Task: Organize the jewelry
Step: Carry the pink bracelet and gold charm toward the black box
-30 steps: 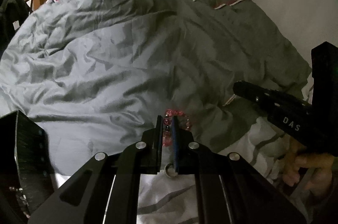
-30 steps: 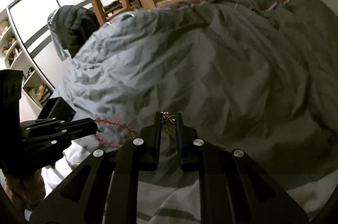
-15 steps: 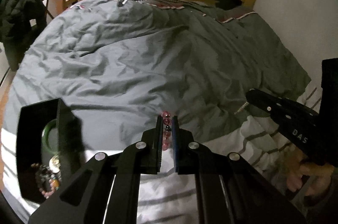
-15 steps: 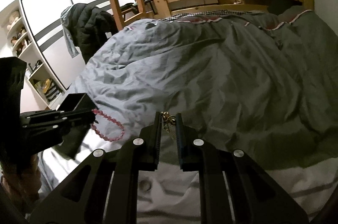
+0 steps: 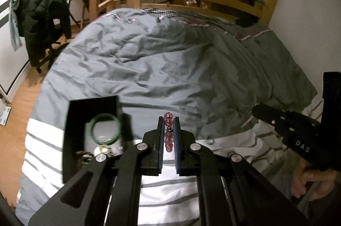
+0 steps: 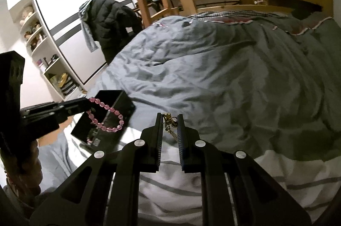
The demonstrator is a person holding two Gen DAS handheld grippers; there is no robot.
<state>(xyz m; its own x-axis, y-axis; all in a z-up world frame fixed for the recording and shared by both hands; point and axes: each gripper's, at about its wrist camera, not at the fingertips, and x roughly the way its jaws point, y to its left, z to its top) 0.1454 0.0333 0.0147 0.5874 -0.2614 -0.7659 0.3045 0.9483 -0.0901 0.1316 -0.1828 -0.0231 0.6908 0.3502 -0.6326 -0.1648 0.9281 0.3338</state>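
Beads of the pink bracelet (image 5: 168, 132) are sitting pinched between your left gripper (image 5: 168, 123) fingers, the rest of the loop hanging below the tips, as the right wrist view is showing (image 6: 106, 117). You are holding it above the bedding, with the open black box (image 5: 72, 119) lying to the left of and below those tips. The box is already holding a green bangle (image 5: 104, 130) and some smaller pieces nearer to you, too blurred to name.

Judging by that, you are carrying the bracelet to the box. Keep the jaws closed on the beads until the dangling loop is hanging over the box's open mouth, then lower before letting go; the loop is swinging wide of the tips, so it is likely to catch the near wall or drape over the rim if you are releasing too early. Aim for the bare floor beside the bangle.

Your right gripper (image 6: 169, 125) is clamped on a gold chain (image 6: 169, 121), well to the right of the box over the grey duvet (image 6: 213, 76). Hold it clear of the left tool's path until the bracelet is down.
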